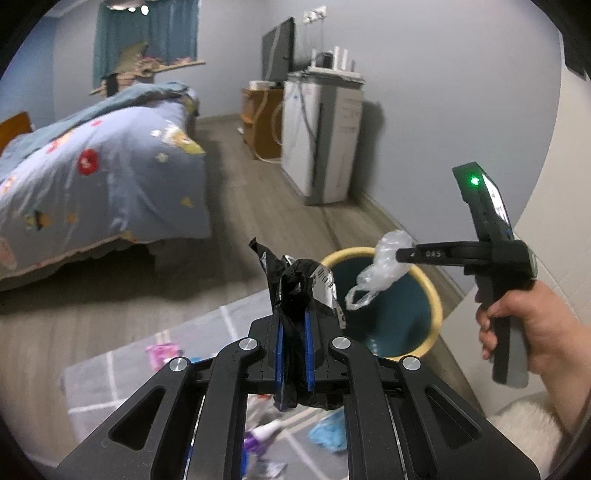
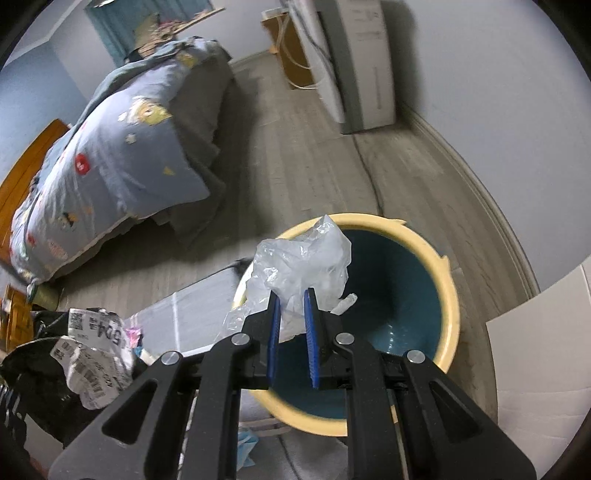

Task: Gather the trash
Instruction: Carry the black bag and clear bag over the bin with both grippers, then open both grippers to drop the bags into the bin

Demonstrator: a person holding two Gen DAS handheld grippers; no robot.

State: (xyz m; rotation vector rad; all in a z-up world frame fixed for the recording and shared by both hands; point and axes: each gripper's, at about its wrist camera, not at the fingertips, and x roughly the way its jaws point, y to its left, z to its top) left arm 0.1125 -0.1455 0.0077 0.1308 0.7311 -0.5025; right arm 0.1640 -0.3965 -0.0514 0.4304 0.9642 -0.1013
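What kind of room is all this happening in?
Most likely a bedroom in a home. A bed with a patterned blue quilt fills one side, a curtained window sits behind it, and a screen stands on furniture by the wall.

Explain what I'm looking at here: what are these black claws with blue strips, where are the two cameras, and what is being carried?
No robot: a person holds a pistol-grip tool in each hand, each ending in two fingers with blue pads. A wide-angle camera sits on each tool, looking along its fingers. The left one shows the left gripper shut on a crumpled black wrapper, with the person's right hand and its tool alongside. The right one shows the right gripper shut on a clear plastic bag above a yellow-rimmed teal bin. The setting is a bedroom: a bed, a wood floor, and a grey rug with more scattered litter.
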